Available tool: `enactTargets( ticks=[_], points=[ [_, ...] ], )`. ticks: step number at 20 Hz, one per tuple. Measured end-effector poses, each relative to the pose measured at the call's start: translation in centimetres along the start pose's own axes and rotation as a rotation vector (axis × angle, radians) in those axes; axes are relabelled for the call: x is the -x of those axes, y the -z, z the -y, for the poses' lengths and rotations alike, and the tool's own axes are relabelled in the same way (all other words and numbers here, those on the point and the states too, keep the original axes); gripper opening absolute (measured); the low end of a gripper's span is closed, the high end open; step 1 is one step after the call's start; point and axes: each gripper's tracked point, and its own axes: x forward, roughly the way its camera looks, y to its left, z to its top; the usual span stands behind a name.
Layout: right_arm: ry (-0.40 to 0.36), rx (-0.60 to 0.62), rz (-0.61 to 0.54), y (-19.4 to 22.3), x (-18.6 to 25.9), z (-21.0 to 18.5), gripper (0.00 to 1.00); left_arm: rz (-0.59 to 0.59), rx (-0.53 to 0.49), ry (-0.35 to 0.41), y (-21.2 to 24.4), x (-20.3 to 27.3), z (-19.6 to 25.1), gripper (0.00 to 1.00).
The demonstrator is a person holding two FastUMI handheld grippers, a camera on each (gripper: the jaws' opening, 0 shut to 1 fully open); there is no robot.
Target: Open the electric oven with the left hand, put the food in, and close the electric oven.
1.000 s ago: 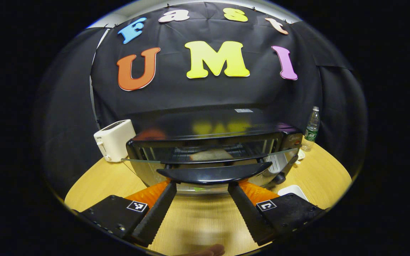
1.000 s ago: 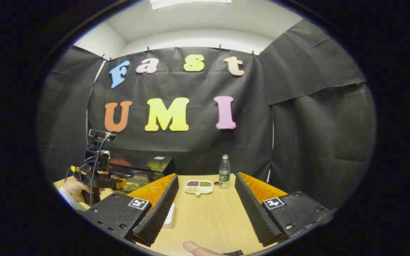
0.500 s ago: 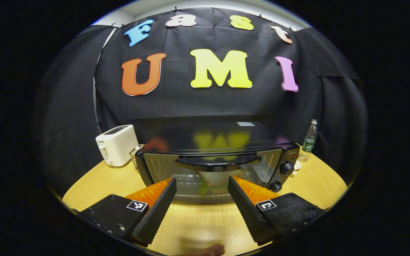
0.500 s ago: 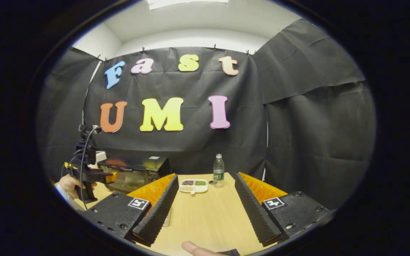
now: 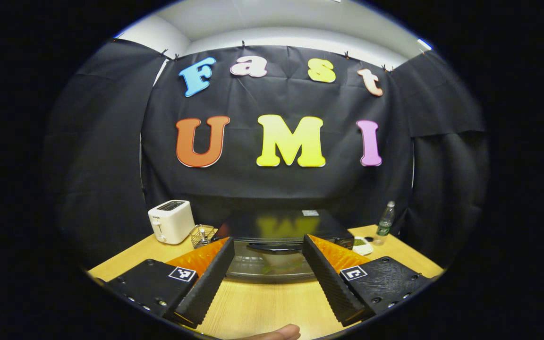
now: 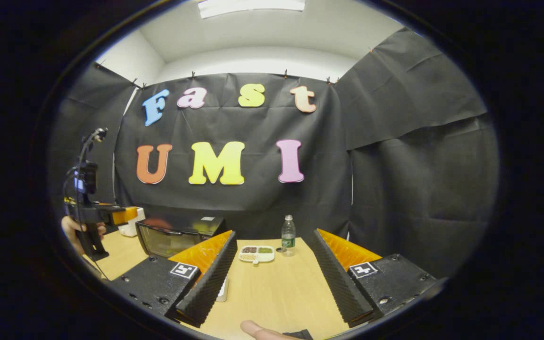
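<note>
While spread, left tool [image 5: 266, 276] faces oven [image 5: 279, 236].

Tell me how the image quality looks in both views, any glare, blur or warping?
Left gripper view: sharp, strong fisheye bending of the table edge; the oven top mirrors the wall's yellow. Right gripper view: sharp too, a bright ceiling light at the top, walls bowed, the oven door glass carries a soft sheen.

Oven [image 5: 276, 236] door shut, blocks cavity; table [image 6: 272, 293] front free.
</note>
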Motion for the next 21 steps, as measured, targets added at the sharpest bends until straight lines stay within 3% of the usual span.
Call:
enactTargets(
  ticks=[8, 10, 11, 12, 15, 16, 17, 21],
  points=[
    [-0.001, 0.0, 0.081, -2.9, 3.9, 2.6, 1.0, 0.139, -0.023, -0.033, -5.6, 10.5, -0.4, 0.93],
    [-0.002, 0.015, 0.093, -2.8, 4.5, 2.9, 0.99, 0.164, -0.043, -0.037, -5.3, 12.7, -0.1, 0.93],
    [-0.002, 0.015, 0.089, -2.5, 4.8, 2.9, 0.99, 0.163, -0.052, -0.031, -4.7, 13.6, 0.3, 0.84],
    [-0.006, 0.008, 0.082, -2.0, 5.0, 2.8, 0.99, 0.165, -0.061, -0.024, -4.2, 14.5, 0.7, 0.93],
    [-0.037, -0.009, 0.079, -1.3, 5.7, 2.0, 1.0, 0.173, -0.105, -0.024, -2.8, 16.5, 1.2, 0.94],
    [-0.042, -0.011, 0.085, -1.4, 5.9, 1.9, 0.99, 0.169, -0.114, -0.023, -2.3, 17.0, 1.5, 0.84],
    [-0.052, -0.01, 0.087, -1.2, 5.9, 1.5, 0.99, 0.17, -0.116, -0.02, -2.0, 17.3, 1.8, 0.94],
    [-0.076, -0.001, 0.085, -0.9, 6.2, 0.6, 0.99, 0.137, -0.103, 0.017, -0.5, 17.7, 3.1, 0.94]
  ],
)
